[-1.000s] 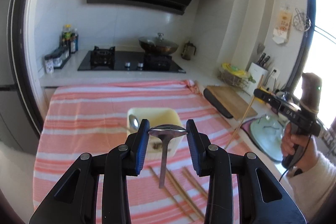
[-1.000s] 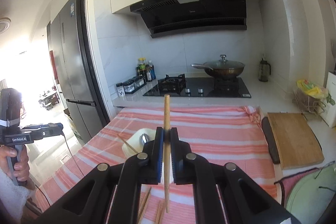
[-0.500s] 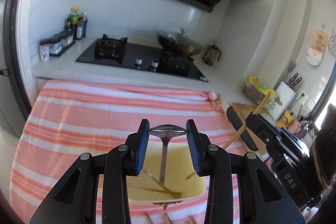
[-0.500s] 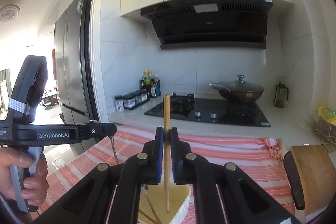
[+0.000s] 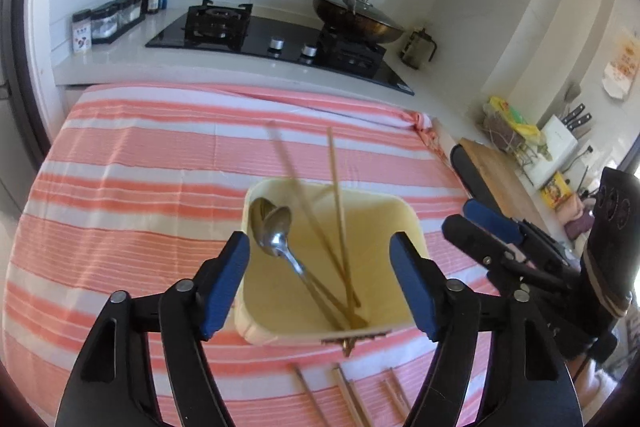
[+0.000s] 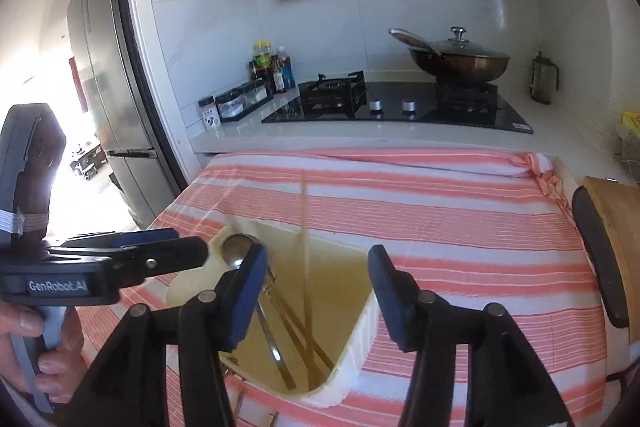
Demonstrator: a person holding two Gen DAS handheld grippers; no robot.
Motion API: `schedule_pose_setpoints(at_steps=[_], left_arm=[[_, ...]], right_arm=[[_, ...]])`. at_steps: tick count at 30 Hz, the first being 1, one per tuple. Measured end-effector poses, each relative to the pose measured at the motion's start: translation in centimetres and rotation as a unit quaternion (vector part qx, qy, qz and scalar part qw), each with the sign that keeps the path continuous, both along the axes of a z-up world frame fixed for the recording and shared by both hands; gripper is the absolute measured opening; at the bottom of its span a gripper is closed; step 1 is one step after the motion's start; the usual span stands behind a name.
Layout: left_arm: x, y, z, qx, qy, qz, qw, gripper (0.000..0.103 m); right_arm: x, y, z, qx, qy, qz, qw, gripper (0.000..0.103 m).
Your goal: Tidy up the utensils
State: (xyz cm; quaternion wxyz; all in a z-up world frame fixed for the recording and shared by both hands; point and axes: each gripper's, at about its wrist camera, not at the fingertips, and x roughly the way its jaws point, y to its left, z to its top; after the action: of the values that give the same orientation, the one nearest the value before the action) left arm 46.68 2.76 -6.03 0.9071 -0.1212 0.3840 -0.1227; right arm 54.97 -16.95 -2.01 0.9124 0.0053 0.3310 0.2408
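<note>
Utensils going into cream bin (image 5: 408, 227) at lower centre of both views, on striped table (image 5: 140, 155). Left tongs (image 5: 320, 283) opening, nothing between the jaws; spoon (image 5: 276, 231) lies in bin beside another. Right tongs (image 6: 316, 291) opening, also empty; blurred chopstick (image 6: 305, 227) drops between them into bin. Best now: finish spreading both pairs, lift straight up clear of the rim without nudging the bin. More chopsticks (image 5: 348, 395) wait on cloth at bottom of left view; likely next.
</note>
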Motion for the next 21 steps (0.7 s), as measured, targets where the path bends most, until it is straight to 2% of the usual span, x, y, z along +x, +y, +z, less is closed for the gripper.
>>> schedule_pose_setpoints(at_steps=[3, 5, 9, 11, 14, 17, 21], left_arm=[[-4.0, 1.1, -0.1, 0.028, -0.005, -0.009, 0.9995, 0.088], [-7.3, 1.9, -1.1, 0.055, -0.004, -0.009, 0.9984, 0.095], [-13.1, 2.8, -5.5, 0.112, 0.026, 0.011, 0.9933, 0.096], [-15.3, 3.1, -7.9, 0.126, 0.040, 0.034, 0.9906, 0.096], [-16.8, 2.9, -10.9, 0.116, 0.053, 0.057, 0.9902, 0.096], [-16.9, 2.4, -12.3, 0.122, 0.045, 0.083, 0.9881, 0.096], [-16.9, 1.8, -12.9, 0.127, 0.029, 0.087, 0.9876, 0.096]], right_arm=[[-3.5, -2.4, 0.4, -0.008, -0.010, 0.003, 1.000, 0.054], [-6.2, -4.2, 0.1, -0.029, -0.011, 0.001, 1.000, 0.055], [-12.7, -8.1, -3.0, -0.083, 0.009, -0.006, 0.997, 0.058], [-15.4, -10.1, -5.2, -0.103, 0.030, -0.025, 0.994, 0.058], [-18.4, -12.6, -8.7, -0.118, 0.073, -0.059, 0.989, 0.058], [-19.9, -13.8, -11.3, -0.142, 0.091, -0.089, 0.982, 0.058], [-20.6, -14.5, -12.6, -0.141, 0.102, -0.098, 0.980, 0.058]])
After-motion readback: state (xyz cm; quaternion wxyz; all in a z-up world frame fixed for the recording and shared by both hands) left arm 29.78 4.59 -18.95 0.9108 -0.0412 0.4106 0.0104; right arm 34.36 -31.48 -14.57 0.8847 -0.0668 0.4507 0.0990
